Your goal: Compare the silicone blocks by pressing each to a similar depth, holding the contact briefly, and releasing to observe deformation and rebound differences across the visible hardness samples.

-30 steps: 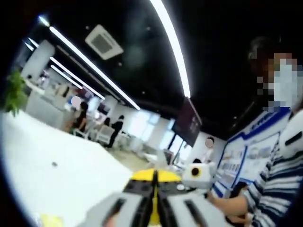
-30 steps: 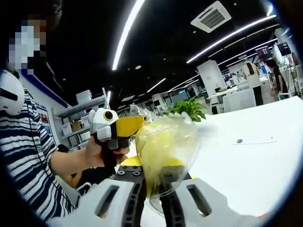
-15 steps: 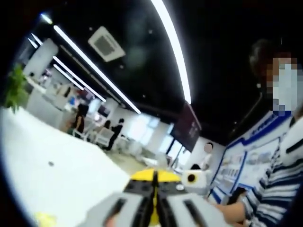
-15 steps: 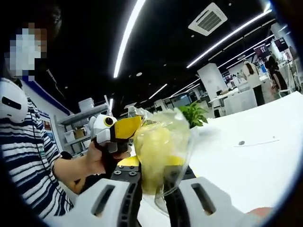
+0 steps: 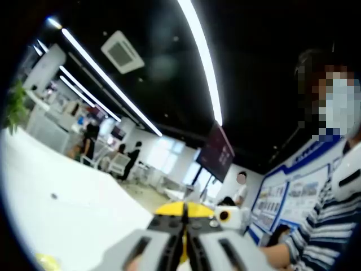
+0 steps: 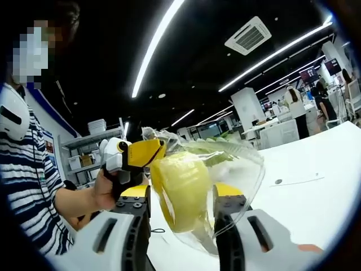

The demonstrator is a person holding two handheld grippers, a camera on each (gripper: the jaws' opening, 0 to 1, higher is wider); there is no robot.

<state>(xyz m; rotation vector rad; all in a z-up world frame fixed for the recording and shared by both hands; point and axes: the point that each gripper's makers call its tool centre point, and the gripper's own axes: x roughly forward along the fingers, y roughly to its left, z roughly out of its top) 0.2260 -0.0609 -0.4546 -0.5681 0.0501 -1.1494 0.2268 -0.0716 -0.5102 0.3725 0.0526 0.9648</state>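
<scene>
Two tools noted. Right tool (image 6: 181, 240): jaws parted, gripping a yellow silicone block (image 6: 179, 192) in a clear bag (image 6: 237, 169), raised above the white worktop (image 6: 304, 186). Left tool (image 5: 184, 257): jaws pressed together, nothing between. No legible writing or labels.

In the right gripper view, a block in a bag (image 6: 183, 195) sits between the jaws of the right tool (image 6: 180, 226), above the surface (image 6: 304, 209). The left tool (image 6: 132, 155) is just left, behind it.
</scene>
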